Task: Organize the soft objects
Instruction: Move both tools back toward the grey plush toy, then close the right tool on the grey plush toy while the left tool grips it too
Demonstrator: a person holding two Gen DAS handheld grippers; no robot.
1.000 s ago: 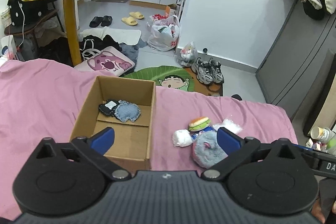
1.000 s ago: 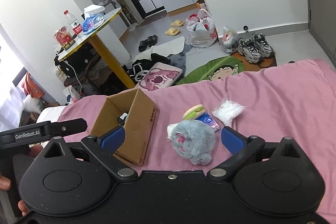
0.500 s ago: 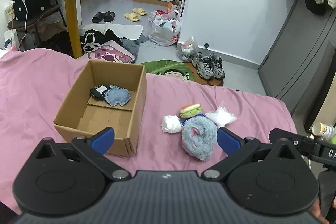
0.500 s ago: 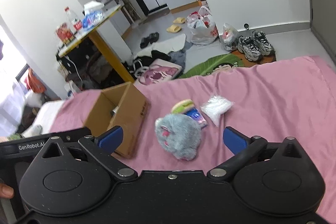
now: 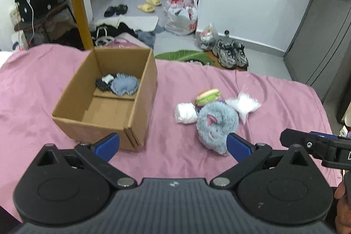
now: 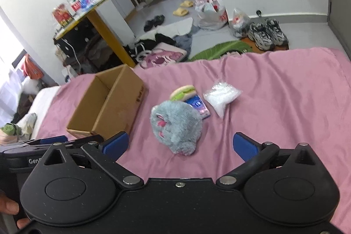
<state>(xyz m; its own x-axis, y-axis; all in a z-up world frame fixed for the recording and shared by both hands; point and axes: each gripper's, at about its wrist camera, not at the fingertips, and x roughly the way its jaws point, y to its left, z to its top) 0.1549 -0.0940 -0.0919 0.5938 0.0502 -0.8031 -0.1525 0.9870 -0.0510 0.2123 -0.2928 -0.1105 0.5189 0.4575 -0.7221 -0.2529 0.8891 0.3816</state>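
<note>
Both grippers had drawn back from the pink bedsheet (image 5: 274, 98) over the past second, leaving the fluffy grey-blue plush toy (image 5: 216, 124) farther ahead of their fingers. At this moment the left gripper (image 5: 172, 145) hovered with its blue-padded fingers spread wide and nothing between them; the plush lay on the sheet just ahead of its right fingertip, and the open brown cardboard box (image 5: 140, 106) sat just ahead of its left one. Inside the box, against the far wall, rested a flat denim-blue fuzzy piece (image 5: 125, 86) beside a small black pouch (image 5: 103, 82). The right gripper (image 6: 179, 145) was likewise open and empty, the plush (image 6: 176, 126) lying ahead between its fingers. Beyond the plush from both grippers sat a small hamburger-shaped soft toy (image 5: 208, 95), a white wadded bundle (image 5: 185, 113), a clear bag of white filling (image 6: 220, 97) and a blue packet (image 6: 198, 105).
</note>
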